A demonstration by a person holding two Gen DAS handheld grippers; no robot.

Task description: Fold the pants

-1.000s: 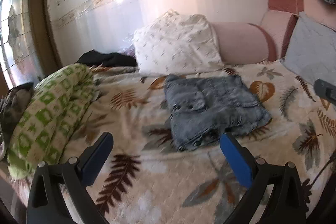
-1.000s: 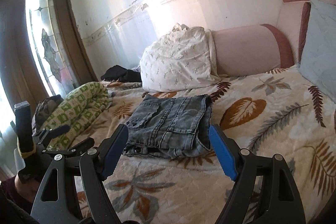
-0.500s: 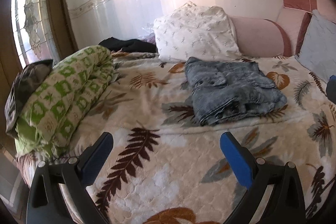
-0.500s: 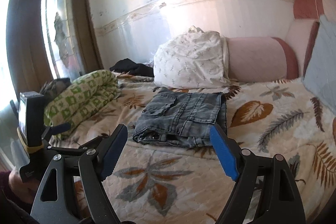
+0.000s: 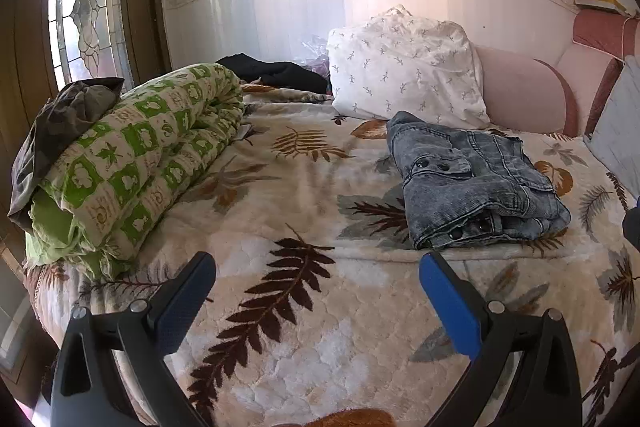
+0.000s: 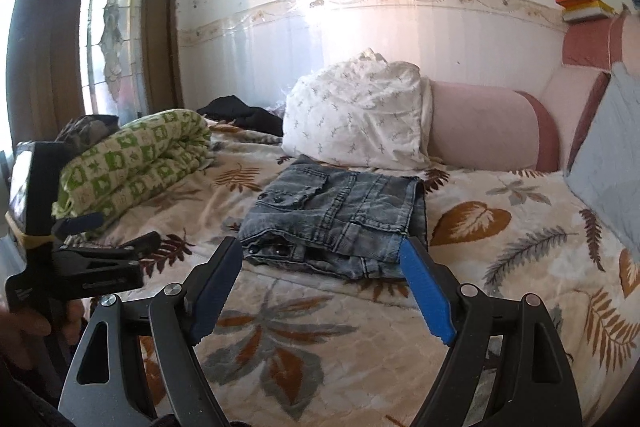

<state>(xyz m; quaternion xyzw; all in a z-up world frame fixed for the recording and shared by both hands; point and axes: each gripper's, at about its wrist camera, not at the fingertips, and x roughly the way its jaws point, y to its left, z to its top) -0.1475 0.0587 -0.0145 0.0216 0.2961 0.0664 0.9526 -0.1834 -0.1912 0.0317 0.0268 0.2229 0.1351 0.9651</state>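
With the faded grey denim pants (image 6: pixel 336 215) lying folded compactly on the leaf-patterned bed (image 5: pixel 304 307), both tools, left (image 5: pixel 316 295) and right (image 6: pixel 320 291), hang clear, fingers apart, gripping nothing.

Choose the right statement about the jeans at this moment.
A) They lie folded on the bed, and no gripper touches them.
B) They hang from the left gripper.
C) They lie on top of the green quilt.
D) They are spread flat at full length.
A: the jeans lie in a folded stack on the bed, while the left gripper and the right gripper are both open and empty, short of them.
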